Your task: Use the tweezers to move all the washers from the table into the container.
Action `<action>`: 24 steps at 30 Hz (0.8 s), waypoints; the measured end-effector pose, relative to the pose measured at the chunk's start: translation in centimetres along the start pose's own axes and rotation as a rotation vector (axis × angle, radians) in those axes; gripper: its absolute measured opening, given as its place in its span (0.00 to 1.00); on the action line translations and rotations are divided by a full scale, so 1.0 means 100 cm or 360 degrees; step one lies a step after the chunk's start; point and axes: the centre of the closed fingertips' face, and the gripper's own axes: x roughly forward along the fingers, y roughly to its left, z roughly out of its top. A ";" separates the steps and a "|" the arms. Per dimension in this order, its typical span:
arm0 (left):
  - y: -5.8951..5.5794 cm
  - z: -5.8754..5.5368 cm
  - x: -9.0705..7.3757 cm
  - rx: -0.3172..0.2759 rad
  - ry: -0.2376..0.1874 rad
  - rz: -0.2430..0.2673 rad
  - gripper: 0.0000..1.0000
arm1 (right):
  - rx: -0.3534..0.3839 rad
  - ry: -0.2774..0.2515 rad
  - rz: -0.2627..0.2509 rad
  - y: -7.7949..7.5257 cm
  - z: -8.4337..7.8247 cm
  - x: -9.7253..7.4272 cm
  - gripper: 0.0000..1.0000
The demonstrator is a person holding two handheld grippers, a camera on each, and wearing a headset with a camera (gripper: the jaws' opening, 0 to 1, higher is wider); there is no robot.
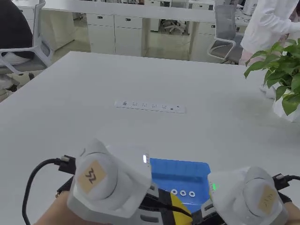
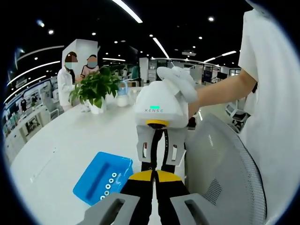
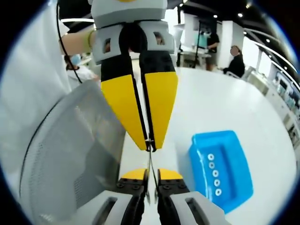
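Note:
A blue container [image 1: 180, 171] sits on the white table [image 1: 140, 79] close to me, with several washers [image 1: 183, 193] in a row inside it. Both grippers point at each other, tip to tip, just in front of the container. In the right gripper view, thin metal tweezers [image 3: 150, 161] run from my right gripper [image 3: 150, 180] up into the yellow jaws of the left gripper [image 3: 150, 143]. Each gripper looks shut on one end of the tweezers. The container [image 3: 229, 145] and its washers [image 3: 213, 173] lie off to one side. The left gripper [image 2: 154, 177] faces the right gripper [image 2: 154, 161].
A power strip [image 1: 150, 106] is set into the table's middle. A potted plant [image 1: 281, 70] stands at the far right edge. Office chairs [image 1: 28, 51] and a person in white [image 1: 267, 23] are beyond the table. A grey mesh chair back [image 2: 225, 168] is close behind the grippers.

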 end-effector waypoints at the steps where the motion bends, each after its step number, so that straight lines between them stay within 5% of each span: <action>1: 0.001 -0.002 -0.001 -0.0001 0.0009 0.0001 0.00 | 0.0011 -0.0008 -0.0004 0.000 0.000 -0.001 0.05; 13: -0.002 -0.041 -0.002 0.0017 0.0228 -0.0032 0.00 | 0.0064 -0.0111 -0.0012 0.001 -0.003 -0.002 0.05; 17: -0.004 -0.055 0.004 -0.0013 0.0285 -0.0056 0.00 | 0.0039 -0.0072 -0.0011 0.002 -0.011 0.008 0.05; 20: -0.006 -0.072 0.006 0.0015 0.0392 -0.0073 0.00 | 0.0038 -0.0017 -0.0034 0.001 -0.019 0.014 0.04; 24: -0.004 -0.081 0.009 -0.0028 0.0376 -0.0060 0.00 | -0.0028 0.0053 -0.0071 -0.003 -0.029 0.018 0.03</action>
